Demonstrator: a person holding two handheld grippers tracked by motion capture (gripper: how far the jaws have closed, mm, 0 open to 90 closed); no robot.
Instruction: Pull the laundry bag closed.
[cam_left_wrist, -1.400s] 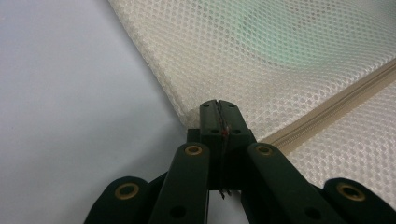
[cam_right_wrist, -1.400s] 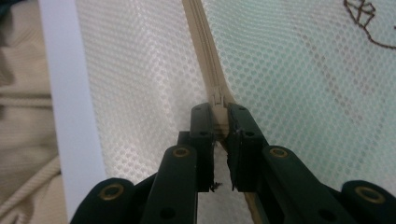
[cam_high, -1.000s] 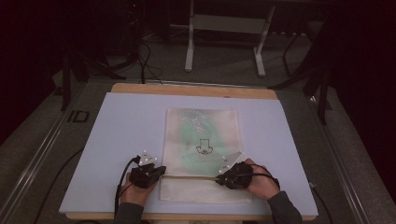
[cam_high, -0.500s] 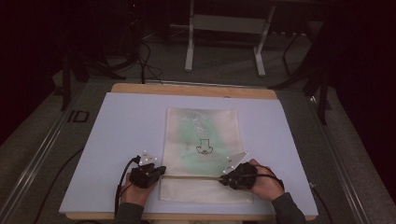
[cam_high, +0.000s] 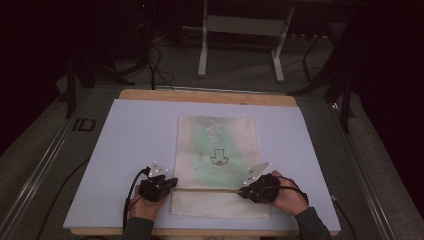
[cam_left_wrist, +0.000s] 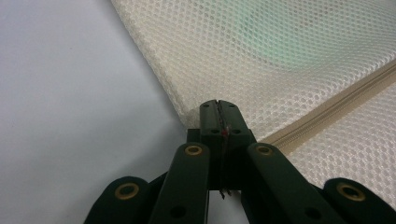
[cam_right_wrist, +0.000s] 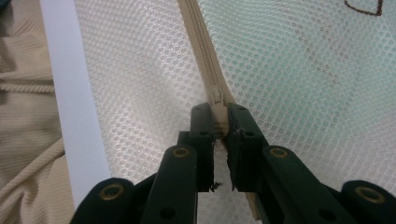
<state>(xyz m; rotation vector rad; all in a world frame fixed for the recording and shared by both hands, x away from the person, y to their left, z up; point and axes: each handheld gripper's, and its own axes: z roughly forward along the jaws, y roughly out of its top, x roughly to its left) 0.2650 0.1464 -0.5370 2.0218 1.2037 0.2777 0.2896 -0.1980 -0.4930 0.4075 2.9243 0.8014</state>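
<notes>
A cream mesh bag (cam_high: 217, 145) lies flat on the pale board (cam_high: 125, 150), with something green inside it and a small black mark (cam_high: 218, 157) on top. A tan zipper (cam_high: 210, 189) crosses the bag near its front end. My left gripper (cam_high: 172, 184) is shut on the bag's left edge, where the zipper (cam_left_wrist: 336, 105) ends; its jaws (cam_left_wrist: 218, 105) meet on the mesh. At the zipper's right end my right gripper (cam_high: 242, 192) is shut on the zipper pull, just behind the slider (cam_right_wrist: 215, 95), as the right gripper view (cam_right_wrist: 219, 112) shows.
The board rests on a wooden table whose far edge (cam_high: 200, 95) shows. A metal stand (cam_high: 240, 45) and cables sit on the floor beyond. The person's beige clothing (cam_right_wrist: 23, 116) lies past the board's near edge.
</notes>
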